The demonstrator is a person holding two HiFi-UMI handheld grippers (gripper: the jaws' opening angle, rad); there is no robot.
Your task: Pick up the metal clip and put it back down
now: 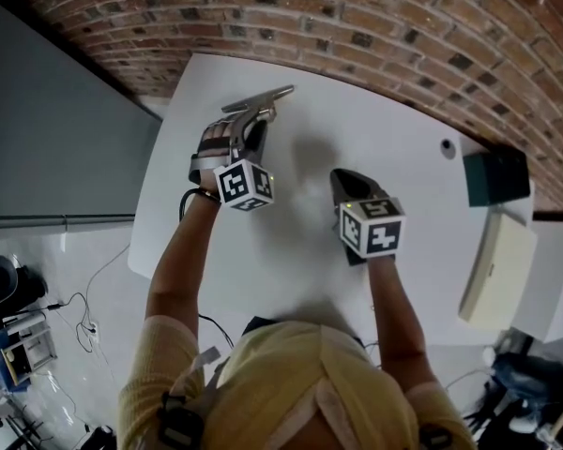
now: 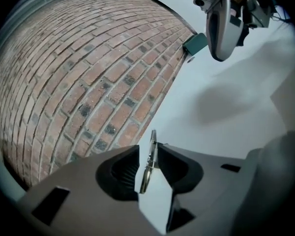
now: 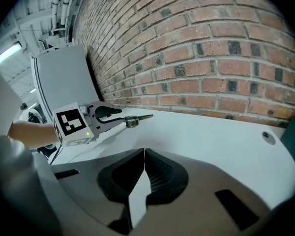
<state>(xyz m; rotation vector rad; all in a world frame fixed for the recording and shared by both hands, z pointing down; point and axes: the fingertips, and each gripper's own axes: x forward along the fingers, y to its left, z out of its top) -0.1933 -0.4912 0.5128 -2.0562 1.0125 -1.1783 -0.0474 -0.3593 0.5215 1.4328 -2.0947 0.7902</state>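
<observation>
Arms point(image 1: 174, 270) in yellow sleeves point(image 1: 155, 373) reach over one white tabletop point(image 1: 403, 157), carrying two grippers, each with one marker cube. Nearer, the right gripper point(image 3: 144, 154) has its jaws pressed together with nothing between them. Farther out, the left gripper point(image 2: 148, 149) has its jaws parted. The single metal clip point(image 1: 259, 99) stands edge-on in that gap, close against the right jaw with open space on its other side, by the tabletop's far edge. Beyond rises one brick wall point(image 1: 357, 17).
</observation>
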